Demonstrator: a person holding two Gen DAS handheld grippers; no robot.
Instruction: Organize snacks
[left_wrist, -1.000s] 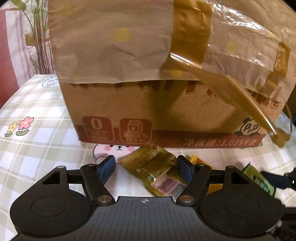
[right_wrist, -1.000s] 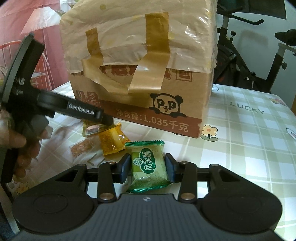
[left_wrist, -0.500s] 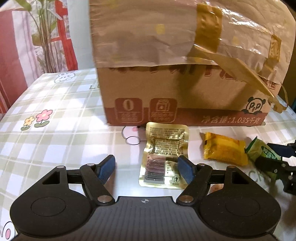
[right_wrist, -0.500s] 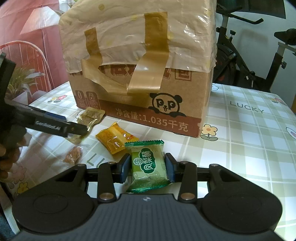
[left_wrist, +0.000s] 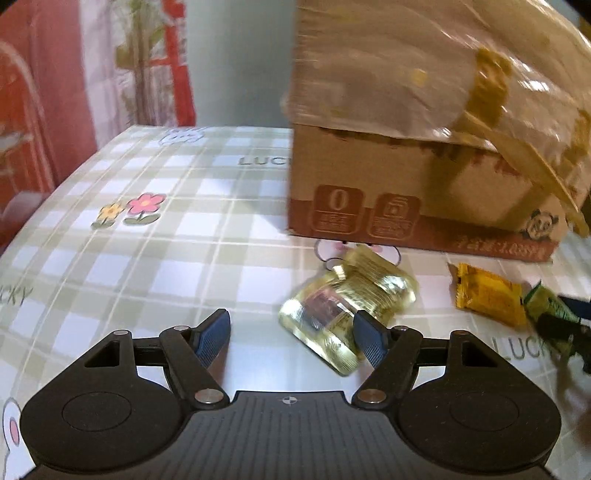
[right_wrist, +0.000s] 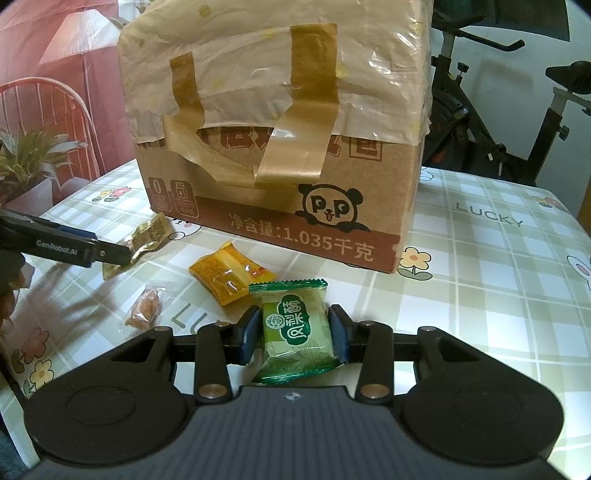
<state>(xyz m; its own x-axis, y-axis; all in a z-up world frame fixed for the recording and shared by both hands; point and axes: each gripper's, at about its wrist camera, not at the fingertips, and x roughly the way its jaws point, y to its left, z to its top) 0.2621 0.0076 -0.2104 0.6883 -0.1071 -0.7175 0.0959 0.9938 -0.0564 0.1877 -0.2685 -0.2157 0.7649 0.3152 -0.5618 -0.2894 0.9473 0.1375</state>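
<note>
1. On the counter (right_wrist: 480, 258), before the taped box (right_wrist: 280, 147): green snack packet (right_wrist: 295, 328) clamped in the right tongs (right_wrist: 291, 332), unmoved.
2. Gold packet (left_wrist: 347, 306) now lies off-centre beside one pad of the left tongs (left_wrist: 291, 336), which stand apart and empty after sliding sideways.
3. Judgement: regrasp needs realignment.

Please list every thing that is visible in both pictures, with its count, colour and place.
cardboard box: one, brown, taped plastic on top, at the table's back
gold packet: one, gold, before the box, beside the left gripper's finger
yellow packet: one, yellow, between gold and green
green packet: one, green, between the right gripper's fingers
small brown snack: one, left of the yellow packet
tablecloth: one, green-white check
exercise bike: one, black, behind
left gripper: open
right gripper: shut on the green packet
</note>
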